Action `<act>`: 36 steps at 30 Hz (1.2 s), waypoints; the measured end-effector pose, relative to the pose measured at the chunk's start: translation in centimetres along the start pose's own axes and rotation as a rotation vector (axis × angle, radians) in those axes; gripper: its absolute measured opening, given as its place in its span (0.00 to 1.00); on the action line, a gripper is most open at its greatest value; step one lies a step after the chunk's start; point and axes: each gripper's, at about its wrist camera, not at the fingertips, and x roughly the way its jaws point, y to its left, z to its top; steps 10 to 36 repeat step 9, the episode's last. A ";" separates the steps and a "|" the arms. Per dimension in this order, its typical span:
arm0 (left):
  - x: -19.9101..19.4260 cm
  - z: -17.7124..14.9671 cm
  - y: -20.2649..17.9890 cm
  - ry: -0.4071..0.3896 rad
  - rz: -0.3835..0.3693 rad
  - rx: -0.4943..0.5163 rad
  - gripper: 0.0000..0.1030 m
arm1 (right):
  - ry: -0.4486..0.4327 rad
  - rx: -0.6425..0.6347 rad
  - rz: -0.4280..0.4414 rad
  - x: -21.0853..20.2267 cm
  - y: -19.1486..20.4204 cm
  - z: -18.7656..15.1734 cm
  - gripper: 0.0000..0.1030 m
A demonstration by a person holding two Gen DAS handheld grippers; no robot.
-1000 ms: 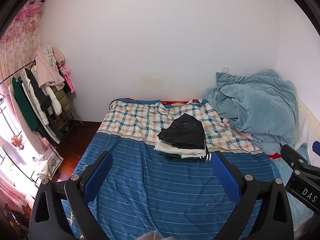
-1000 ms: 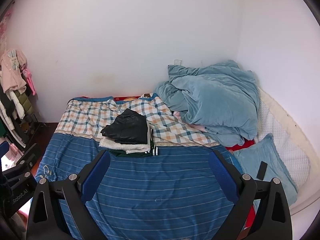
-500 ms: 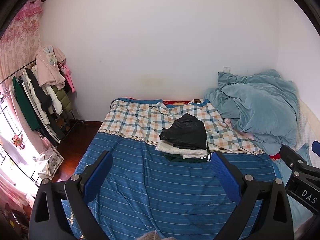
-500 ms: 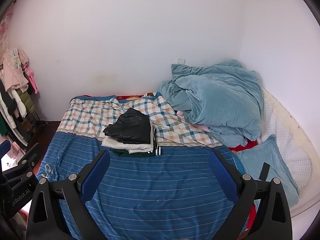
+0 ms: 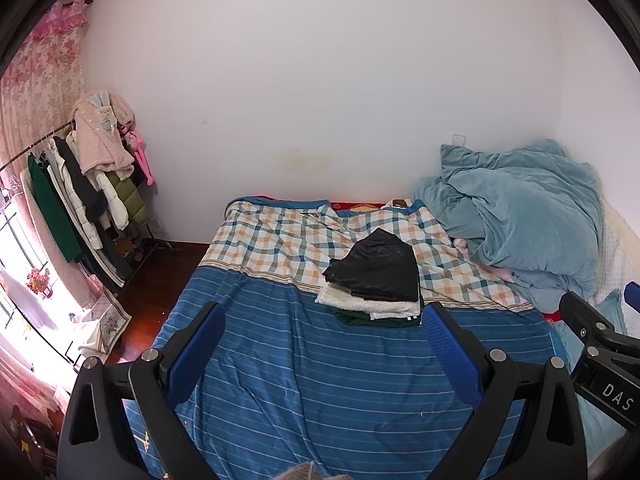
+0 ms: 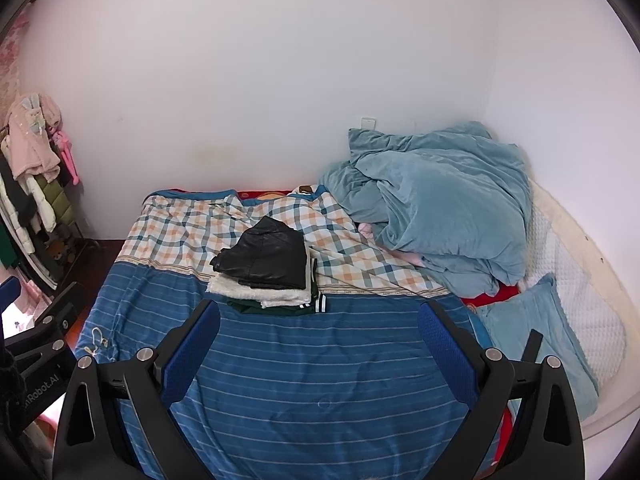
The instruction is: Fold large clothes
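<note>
Both my claws, left claw (image 5: 322, 344) and right claw (image 6: 319, 340), gape empty above the folded stack (image 6: 266, 270); next I'd fetch another garment

A stack of folded clothes (image 5: 374, 280) lies mid-bed (image 5: 320, 380); duvet (image 5: 528, 220) at right, rack (image 5: 80, 200) probably floor-standing, far left.

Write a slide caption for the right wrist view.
Open right gripper above a striped bed, facing a stack of folded clothes.
</note>
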 end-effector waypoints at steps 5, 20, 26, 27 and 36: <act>0.1 0.2 0.2 -0.001 0.004 -0.001 0.98 | 0.000 -0.007 0.005 0.4 0.4 0.2 0.98; 0.0 0.2 0.8 -0.005 0.010 -0.005 0.98 | 0.002 -0.008 0.008 0.5 0.4 0.3 0.98; 0.0 0.2 0.8 -0.005 0.010 -0.005 0.98 | 0.002 -0.008 0.008 0.5 0.4 0.3 0.98; 0.0 0.2 0.8 -0.005 0.010 -0.005 0.98 | 0.002 -0.008 0.008 0.5 0.4 0.3 0.98; 0.0 0.2 0.8 -0.005 0.010 -0.005 0.98 | 0.002 -0.008 0.008 0.5 0.4 0.3 0.98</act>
